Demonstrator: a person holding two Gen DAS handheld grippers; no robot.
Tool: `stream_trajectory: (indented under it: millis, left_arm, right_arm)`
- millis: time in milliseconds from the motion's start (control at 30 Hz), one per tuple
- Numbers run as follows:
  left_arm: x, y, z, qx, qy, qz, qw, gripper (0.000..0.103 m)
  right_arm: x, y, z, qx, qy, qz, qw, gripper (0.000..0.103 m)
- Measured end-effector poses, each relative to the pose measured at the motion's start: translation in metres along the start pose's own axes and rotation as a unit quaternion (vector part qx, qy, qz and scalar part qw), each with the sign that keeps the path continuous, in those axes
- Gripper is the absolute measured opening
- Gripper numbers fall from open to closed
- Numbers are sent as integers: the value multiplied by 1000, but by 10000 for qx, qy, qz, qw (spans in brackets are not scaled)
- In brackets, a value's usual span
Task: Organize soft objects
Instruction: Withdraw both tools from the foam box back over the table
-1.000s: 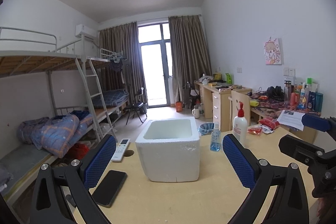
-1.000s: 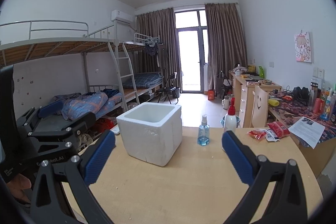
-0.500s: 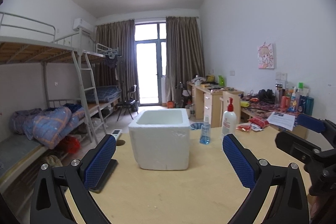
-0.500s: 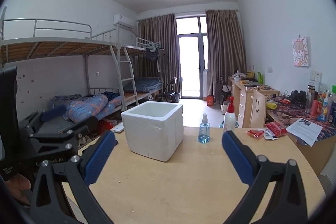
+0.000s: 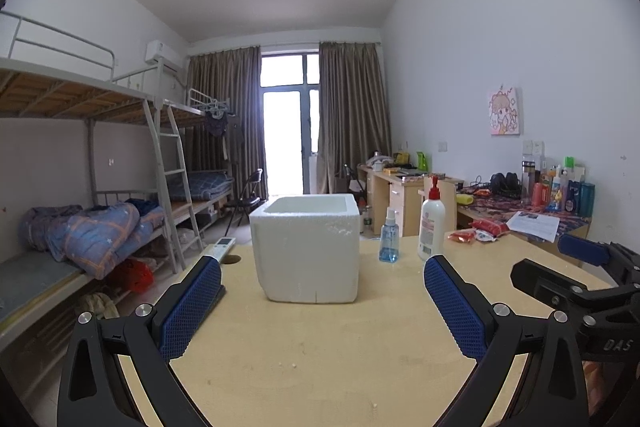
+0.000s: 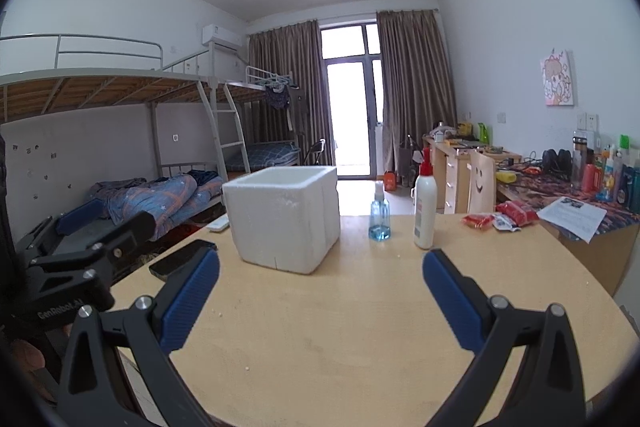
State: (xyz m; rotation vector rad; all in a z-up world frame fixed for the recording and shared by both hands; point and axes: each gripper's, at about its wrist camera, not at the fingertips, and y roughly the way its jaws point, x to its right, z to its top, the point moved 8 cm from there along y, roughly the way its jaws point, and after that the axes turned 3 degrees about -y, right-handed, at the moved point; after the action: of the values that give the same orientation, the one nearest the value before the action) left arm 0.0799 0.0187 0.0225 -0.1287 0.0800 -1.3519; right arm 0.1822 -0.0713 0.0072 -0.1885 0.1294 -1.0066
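A white foam box stands upright on the round wooden tabletop, toward its far edge and a little left of centre. It is a thick-walled cube of rough, pitted polystyrene, open at the top — its inside cannot be seen from either wrist view. A short crack shows at the bottom of the near wall, and small white crumbs lie scattered on the wood around it.

To its right, near the far edge, stand a small blue spray bottle and, just beside that, a taller white pump bottle with a red top. Red snack packets lie at the far right edge. A dark phone lies at the left edge.

The left gripper and the right gripper both hang above the near part of the tabletop, fingers spread wide and holding nothing — well apart from the box.
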Motion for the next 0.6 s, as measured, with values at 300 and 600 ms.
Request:
stream_trajectory:
  millis: [300, 600]
  left_arm:
    - [-5, -10, -18, -141, -137, 13, 9998, 102]
    - [-1, -11, -30, -311, -99, -37, 9995, 102]
  right_arm:
    - [-9, -6, -14, 7, -114, -60, 9999, 103]
    - [-14, -6, -24, -81, -74, -9, 9999, 103]
